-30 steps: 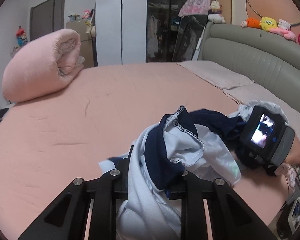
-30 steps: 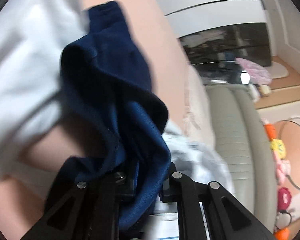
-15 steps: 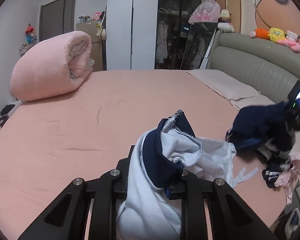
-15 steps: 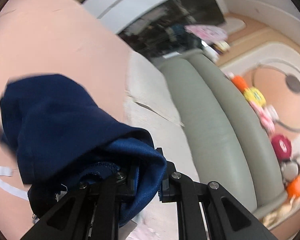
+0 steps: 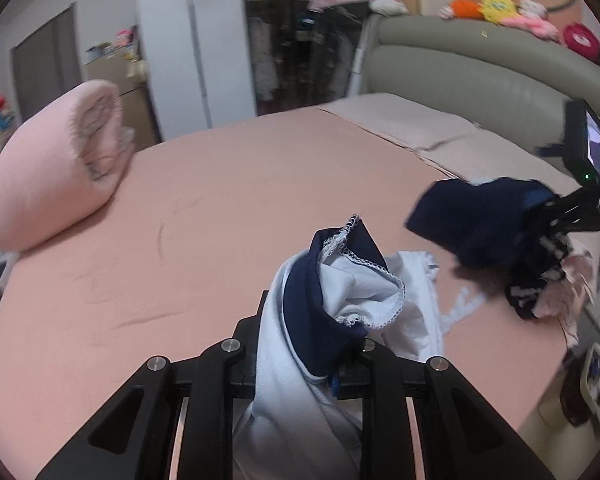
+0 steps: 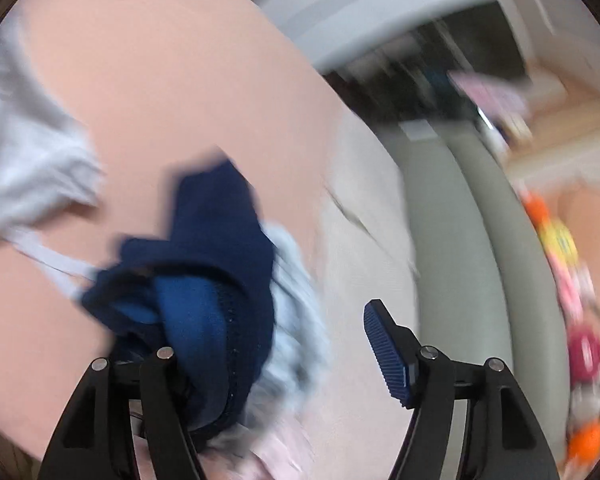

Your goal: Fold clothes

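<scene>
On the bed [image 5: 220, 208]: white garment with navy trim [image 5: 340, 300], bunched, pinched in the left gripper [image 5: 300, 360].
Right gripper [image 6: 284, 360]: jaws have just been opening; navy garment [image 6: 216, 280] drapes off one finger, unclamped.
Risk: navy piece may slip and fall crumpled; white one could drag.
Materials: soft, limp knit; overlocked white edge; smooth pink sheet.
</scene>
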The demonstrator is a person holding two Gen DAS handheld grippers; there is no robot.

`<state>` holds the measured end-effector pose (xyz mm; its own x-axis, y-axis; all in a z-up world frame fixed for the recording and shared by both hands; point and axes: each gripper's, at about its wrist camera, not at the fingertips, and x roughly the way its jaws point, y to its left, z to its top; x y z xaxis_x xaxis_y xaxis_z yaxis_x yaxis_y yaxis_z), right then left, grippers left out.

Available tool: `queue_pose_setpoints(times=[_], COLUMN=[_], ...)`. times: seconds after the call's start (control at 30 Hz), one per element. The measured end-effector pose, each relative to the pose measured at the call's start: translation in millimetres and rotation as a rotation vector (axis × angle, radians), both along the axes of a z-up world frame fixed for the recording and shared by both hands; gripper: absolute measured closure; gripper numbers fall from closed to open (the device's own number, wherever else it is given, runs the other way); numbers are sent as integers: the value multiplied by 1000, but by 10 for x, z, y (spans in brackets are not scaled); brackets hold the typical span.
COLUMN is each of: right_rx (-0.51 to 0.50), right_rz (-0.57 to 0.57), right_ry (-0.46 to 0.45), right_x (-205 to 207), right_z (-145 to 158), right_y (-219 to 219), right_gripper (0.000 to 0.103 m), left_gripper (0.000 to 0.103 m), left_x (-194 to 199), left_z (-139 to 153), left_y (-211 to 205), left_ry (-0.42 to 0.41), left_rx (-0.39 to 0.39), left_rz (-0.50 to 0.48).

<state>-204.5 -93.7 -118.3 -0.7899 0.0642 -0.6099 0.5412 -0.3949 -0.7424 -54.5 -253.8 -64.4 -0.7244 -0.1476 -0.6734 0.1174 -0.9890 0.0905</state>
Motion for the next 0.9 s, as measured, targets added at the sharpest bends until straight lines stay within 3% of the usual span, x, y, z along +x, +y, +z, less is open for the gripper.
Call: queue_pose_setpoints(times=[0.17,0.27,0.33,0.43,0.53,0.7,0.8,0.9], right_rx=[-71,-69,-58,-98,-256,-512,-581,-575], right_rz=[294,334,324,261,133,-114,-252,-360], right_ry=[-71,-118,-94,-67,-152,-268,-213,-162], right_x=[334,340,303,173,-32,-492,-645,-819], right_z=[24,30,16,24,138,407,517,651], right_y=[-889,-1176,-1237,-1225,-1022,-184,354,815], right_gripper=[34,34,34,35,35,35,35,34], left_gripper=[84,84,84,84,84,84,84,84], left_x=[-101,-147,-146,-125,-89,-117,-151,-212], left_z=[190,297,335,380,386,297,220,147], left_y=[162,163,159,136,137,241,250,235], left_ry=[-55,-94,-113,-132,-135,-114,-93,-100], left_rx=[-82,-70,-65,-59,-40,-52,-6,29], left_rz=[-78,-95,-90,-83,-63,-89,-103,-117])
